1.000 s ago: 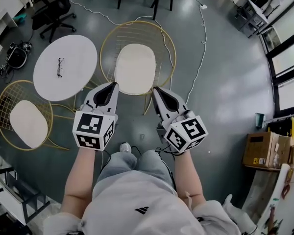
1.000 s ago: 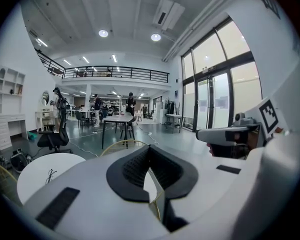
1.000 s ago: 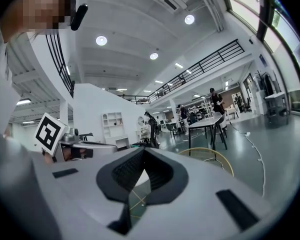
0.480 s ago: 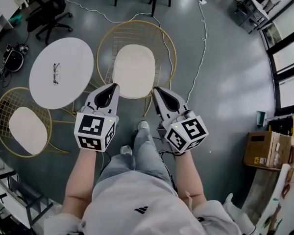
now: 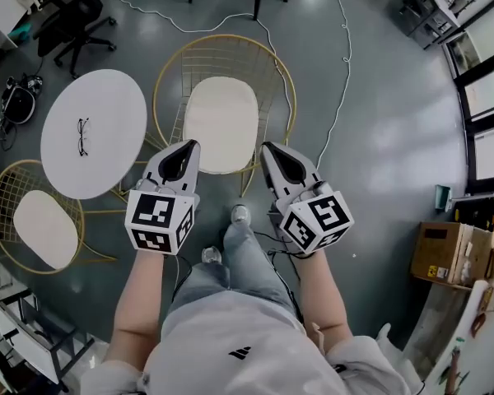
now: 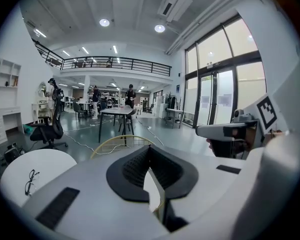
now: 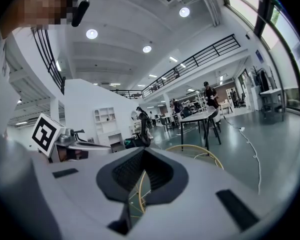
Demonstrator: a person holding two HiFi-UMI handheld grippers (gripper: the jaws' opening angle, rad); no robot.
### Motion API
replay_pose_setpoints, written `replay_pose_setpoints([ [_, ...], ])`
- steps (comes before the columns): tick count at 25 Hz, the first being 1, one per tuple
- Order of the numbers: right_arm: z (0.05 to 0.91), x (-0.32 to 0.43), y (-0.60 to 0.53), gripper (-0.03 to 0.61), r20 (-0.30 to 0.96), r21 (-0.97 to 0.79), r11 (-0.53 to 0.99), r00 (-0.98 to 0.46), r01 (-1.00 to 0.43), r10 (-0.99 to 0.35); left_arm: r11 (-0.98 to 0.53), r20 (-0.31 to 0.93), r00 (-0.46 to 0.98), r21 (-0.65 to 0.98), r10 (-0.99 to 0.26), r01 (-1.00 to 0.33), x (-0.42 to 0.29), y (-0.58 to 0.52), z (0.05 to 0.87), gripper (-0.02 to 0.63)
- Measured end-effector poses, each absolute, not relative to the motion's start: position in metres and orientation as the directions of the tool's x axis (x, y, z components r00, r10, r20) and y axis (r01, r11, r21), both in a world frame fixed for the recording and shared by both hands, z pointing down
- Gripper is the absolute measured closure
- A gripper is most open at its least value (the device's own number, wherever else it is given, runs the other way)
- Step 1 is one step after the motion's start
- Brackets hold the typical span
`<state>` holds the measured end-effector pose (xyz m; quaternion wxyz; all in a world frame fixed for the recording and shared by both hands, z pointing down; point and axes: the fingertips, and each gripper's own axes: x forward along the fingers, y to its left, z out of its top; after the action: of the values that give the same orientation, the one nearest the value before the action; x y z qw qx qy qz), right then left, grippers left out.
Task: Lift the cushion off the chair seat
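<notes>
L gripper (image 5: pixel 192 144), R gripper (image 5: pixel 267 146) nearer cushion (image 5: pixel 221 122), closed, empty

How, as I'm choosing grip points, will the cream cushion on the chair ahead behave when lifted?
The cushion looks thin and flat, so probably light and somewhat floppy; gripped at one edge it may sag. No ties show on the wire chair, so it likely lifts free.

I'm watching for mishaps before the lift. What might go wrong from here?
The left hand-held gripper and right hand-held gripper are shut and empty; unless opened, they would likely shove the cushion rather than grip it. The wire chair cups the cushion, so jaws may snag. A cable lies by the chair: a trip risk.
</notes>
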<state>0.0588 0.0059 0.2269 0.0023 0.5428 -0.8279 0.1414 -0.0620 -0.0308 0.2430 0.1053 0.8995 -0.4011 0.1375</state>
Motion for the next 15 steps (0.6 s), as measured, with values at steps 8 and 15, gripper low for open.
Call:
replay_pose_setpoints([
  [8, 0.251, 0.083, -0.032, 0.569, 0.194, -0.255, 0.371, -0.423, -0.893, -0.885, -0.618, 0.381, 0.6, 0.09, -0.704, -0.781, -0.049, -0.065, 0.27, 0.601],
  [15, 0.272, 0.1, -0.065, 0.569, 0.224, -0.266, 0.389, -0.449, -0.882, -0.865, -0.574, 0.415, 0.557, 0.098, -0.719, -0.813, -0.041, -0.093, 0.291, 0.601],
])
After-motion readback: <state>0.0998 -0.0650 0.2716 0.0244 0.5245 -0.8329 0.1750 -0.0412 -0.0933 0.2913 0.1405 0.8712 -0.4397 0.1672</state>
